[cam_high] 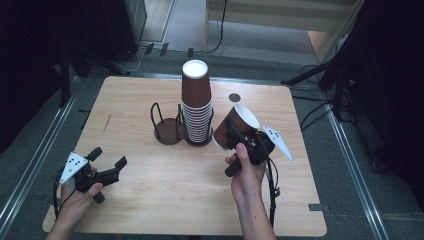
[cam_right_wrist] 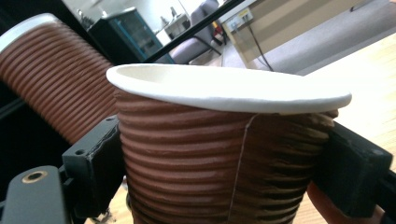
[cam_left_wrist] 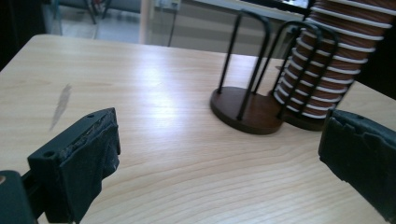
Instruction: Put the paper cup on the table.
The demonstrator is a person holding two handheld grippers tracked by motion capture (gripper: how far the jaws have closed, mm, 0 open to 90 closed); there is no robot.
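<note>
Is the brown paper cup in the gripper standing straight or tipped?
Tipped: the brown ribbed paper cup leans in the right gripper, white rim up and to the right.

Left tongs (cam_high: 106,159): black body, two black jaws with worn, ragged padding, a screw hole in the jaw block; white three-cornered plate on top marked with dark dots. Right tongs (cam_high: 234,131): same black build, same dotted white plate, black cable trailing from it. Both forearms bare, no sleeves in sight.
</note>
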